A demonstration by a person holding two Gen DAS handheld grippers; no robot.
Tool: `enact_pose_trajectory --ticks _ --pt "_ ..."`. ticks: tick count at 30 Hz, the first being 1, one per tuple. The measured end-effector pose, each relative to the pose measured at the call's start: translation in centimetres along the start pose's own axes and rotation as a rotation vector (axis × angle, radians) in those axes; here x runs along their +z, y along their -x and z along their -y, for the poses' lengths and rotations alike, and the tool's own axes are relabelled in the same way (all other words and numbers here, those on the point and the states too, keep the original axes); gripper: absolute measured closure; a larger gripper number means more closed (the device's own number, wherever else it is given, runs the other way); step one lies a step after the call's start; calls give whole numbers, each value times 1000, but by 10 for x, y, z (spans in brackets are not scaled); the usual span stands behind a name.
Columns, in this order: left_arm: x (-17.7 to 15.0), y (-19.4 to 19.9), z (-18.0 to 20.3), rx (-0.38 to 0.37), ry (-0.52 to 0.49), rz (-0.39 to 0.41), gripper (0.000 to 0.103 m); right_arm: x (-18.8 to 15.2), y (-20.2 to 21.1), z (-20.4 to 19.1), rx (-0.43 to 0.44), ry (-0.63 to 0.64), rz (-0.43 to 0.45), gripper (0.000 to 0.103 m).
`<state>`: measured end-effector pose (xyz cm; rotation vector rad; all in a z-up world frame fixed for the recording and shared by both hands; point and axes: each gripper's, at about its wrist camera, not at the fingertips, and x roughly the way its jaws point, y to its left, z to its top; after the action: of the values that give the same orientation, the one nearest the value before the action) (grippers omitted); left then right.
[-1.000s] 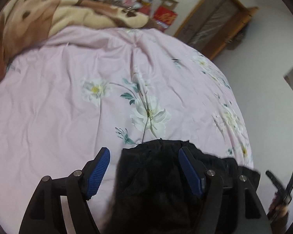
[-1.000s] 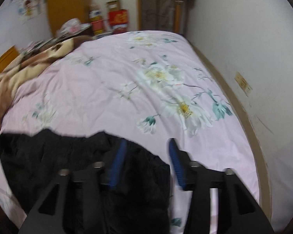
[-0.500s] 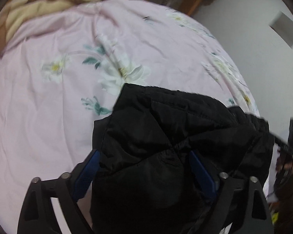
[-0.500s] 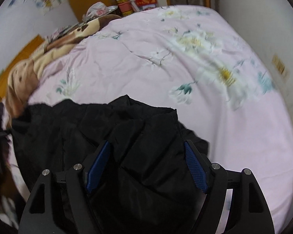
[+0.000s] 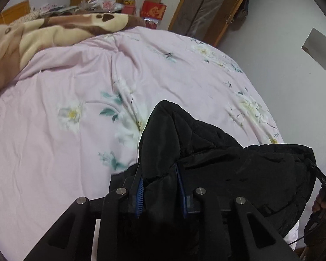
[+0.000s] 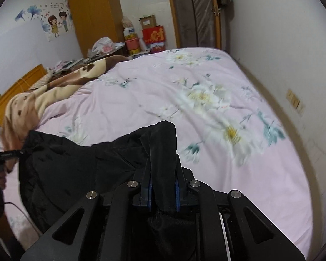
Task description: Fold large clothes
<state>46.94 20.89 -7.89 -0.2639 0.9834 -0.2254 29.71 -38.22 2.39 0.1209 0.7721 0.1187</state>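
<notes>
Left wrist view: the left gripper (image 5: 159,190), black with blue ribbed pads, has its jaws closing on a bunched fold of the black padded jacket (image 5: 239,169); the fabric fills the gap and both pads press against it. The pinched fold rises in a peak above the gripper, while the rest of the jacket spreads to the right along the near edge of the bed, over the pale pink floral quilt (image 5: 76,91). At the far right edge a hand (image 5: 322,204) grips the handle of the other tool. A brown and cream fleece blanket (image 5: 43,32) lies at the far left of the bed.

Right wrist view: the jacket extends from the left, near the bed's edge, toward the centre. The right gripper (image 6: 163,192) has its jaws closing narrowly on a gathered strip of the same jacket, which stands up between the pads and hangs below them. To its right the quilt lies bare up to the white wall (image 6: 282,43).
</notes>
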Motion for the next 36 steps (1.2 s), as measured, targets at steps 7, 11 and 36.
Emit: enact_pose_trajectory --ticks 7,11,36 --pt "-16 -79 -4 162 -37 -167 73 -25 -99 -7 -196 25 -307 80" --pt "-22 -93 -2 206 -84 -184 72 -34 -129 -9 -250 65 -433 75" --pt "-106 -6 104 148 -155 -47 39 -78 12 -85 -138 79 -92 43"
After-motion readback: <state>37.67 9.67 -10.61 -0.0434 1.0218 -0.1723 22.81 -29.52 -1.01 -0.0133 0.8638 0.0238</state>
